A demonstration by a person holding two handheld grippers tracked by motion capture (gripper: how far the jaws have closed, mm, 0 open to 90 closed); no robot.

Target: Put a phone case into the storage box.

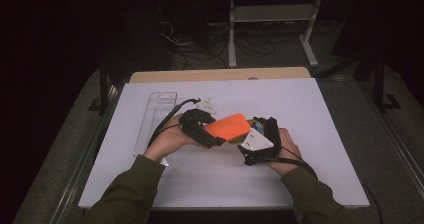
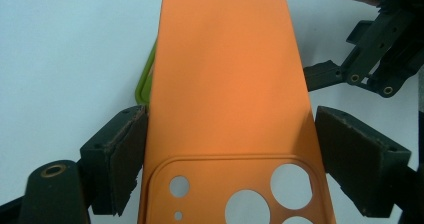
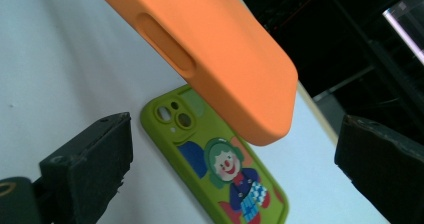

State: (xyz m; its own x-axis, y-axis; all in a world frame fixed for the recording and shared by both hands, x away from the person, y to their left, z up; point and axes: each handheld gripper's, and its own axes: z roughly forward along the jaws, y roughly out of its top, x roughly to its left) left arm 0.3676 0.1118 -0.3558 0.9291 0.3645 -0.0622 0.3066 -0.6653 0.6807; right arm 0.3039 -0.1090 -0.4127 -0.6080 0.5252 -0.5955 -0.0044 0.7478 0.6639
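Observation:
An orange phone case [image 1: 227, 126] hangs tilted above the white table, back side up, camera holes at the near end [image 2: 225, 84]. My left gripper [image 1: 212, 136] [image 2: 230, 129] is shut on it, a pad pressed against each long edge. Below it a green phone case with a clown picture [image 3: 220, 169] lies flat on the table; a green edge peeks out beside the orange one [image 2: 145, 84]. My right gripper [image 1: 255, 134] [image 3: 235, 126] is open, jaws wide apart, facing the free end of the orange case [image 3: 225, 49] without touching it.
A clear plastic tray [image 1: 156, 119] lies at the left of the white table board [image 1: 300, 174]. Both forearms in green sleeves come in from the front edge. Beyond the table's far edge are a dark floor, cables and a white stand [image 1: 270, 14].

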